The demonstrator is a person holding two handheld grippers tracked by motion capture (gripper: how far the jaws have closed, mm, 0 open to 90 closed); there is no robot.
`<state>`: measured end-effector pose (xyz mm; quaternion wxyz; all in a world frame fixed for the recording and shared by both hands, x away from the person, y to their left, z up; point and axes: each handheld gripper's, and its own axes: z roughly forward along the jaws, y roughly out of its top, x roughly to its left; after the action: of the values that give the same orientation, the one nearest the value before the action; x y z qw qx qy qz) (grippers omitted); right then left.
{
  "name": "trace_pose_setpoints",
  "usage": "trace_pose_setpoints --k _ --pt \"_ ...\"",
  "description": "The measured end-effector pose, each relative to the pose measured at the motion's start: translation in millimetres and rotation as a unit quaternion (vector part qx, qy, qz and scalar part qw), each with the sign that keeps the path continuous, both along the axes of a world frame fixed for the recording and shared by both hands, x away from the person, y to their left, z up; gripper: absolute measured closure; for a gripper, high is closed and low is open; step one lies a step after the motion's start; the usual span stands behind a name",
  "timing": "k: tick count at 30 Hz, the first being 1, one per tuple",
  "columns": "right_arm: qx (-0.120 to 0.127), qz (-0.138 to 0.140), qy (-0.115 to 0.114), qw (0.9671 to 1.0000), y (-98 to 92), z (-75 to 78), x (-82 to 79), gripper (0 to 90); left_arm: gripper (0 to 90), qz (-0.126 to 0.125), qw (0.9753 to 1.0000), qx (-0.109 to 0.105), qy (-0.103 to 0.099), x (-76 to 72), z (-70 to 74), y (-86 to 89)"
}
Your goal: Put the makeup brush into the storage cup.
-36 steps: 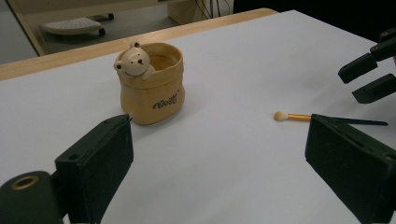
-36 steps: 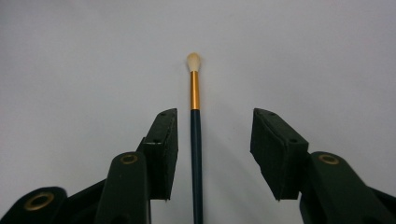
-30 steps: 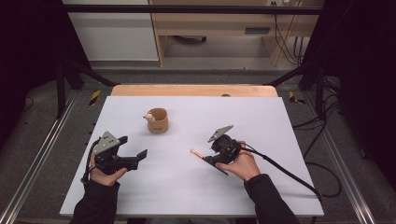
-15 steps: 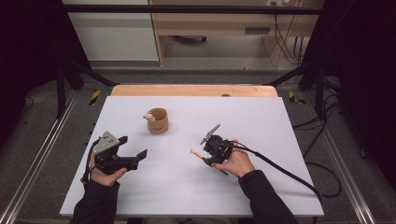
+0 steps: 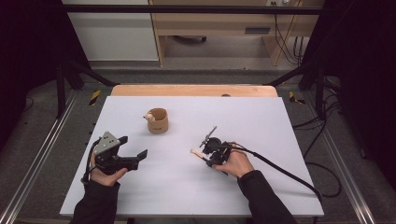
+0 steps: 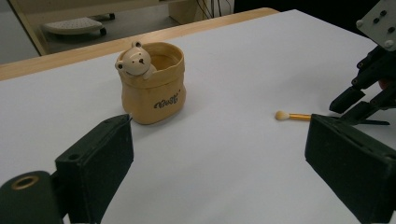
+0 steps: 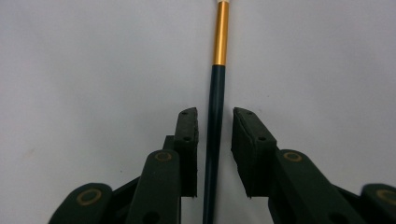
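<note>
Surface: white table (image 5: 280, 121), wooden edge at far side.
Far-left: tan bear cup (image 5: 158, 121), upright.
Centre-right: brush (image 5: 198, 153), lying flat.

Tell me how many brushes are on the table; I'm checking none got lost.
1. The brush lies flat on the white table, right of the bear cup, its dark handle between the right tool's open jaws.

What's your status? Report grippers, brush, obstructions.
Right gripper low at the table, jaws open astride the brush, not clamped. Left gripper open, idle. Bear cup stands apart, far side. Nothing blocking.
</note>
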<state>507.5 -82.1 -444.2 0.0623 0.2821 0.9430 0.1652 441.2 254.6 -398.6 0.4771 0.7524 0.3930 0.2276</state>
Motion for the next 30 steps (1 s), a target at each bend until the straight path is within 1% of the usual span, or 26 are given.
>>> trace_pose_setpoints --k 1,2,3,4,8,9,13,17,22,25,28,30 --pt "-0.002 -0.001 0.001 1.0000 0.3 -0.7 -0.2 72.9 7.5 0.000 1.0000 0.000 0.000 0.1 -0.1 -0.2" --pt "-0.007 -0.011 0.008 0.9999 1.4 -0.9 -1.0 73.2 7.5 0.000 1.0000 0.002 0.000 0.1 -0.3 -0.4" --pt "-0.007 -0.001 0.004 1.0000 0.5 -2.5 -0.1 73.9 7.5 -0.001 1.0000 0.002 0.000 0.2 -0.5 -0.6" --pt "-0.008 0.002 0.005 1.0000 0.5 -3.6 0.2 74.6 7.5 0.000 1.0000 0.002 0.001 0.2 -0.7 -0.7" --pt "-0.008 -0.002 0.014 0.9999 1.3 -4.7 0.6 77.1 7.5 -0.001 1.0000 0.005 0.002 0.5 -1.1 -0.4" --pt "-0.007 -0.002 0.014 0.9999 0.9 -5.0 1.1 77.9 7.5 0.000 1.0000 0.002 0.002 0.6 -1.4 -0.7" --pt "-0.007 -0.004 0.015 0.9999 1.2 -5.1 1.2 83.4 7.5 -0.001 1.0000 0.005 0.002 0.4 -1.2 -0.8" --pt "-0.009 -0.006 0.013 0.9999 1.9 -5.1 0.0 83.7 7.6 0.000 1.0000 0.003 0.002 0.6 -1.5 -1.4" --pt "-0.010 -0.004 0.007 0.9999 2.2 -5.3 -0.9 83.9 7.6 0.000 1.0000 0.004 0.002 0.7 -1.8 -1.8" --pt "-0.011 -0.006 0.008 0.9999 2.3 -4.8 -1.8 84.0 7.6 -0.001 1.0000 0.003 0.002 0.4 -1.6 -1.8" --pt "-0.007 -0.009 0.007 0.9999 1.8 -2.1 -2.9 84.1 7.6 -0.002 1.0000 0.005 0.002 0.3 -1.2 -1.4" --pt "0.002 -0.008 0.005 1.0000 0.9 0.3 -3.5 84.1 7.6 -0.001 1.0000 0.005 0.002 0.3 -1.2 -1.5"
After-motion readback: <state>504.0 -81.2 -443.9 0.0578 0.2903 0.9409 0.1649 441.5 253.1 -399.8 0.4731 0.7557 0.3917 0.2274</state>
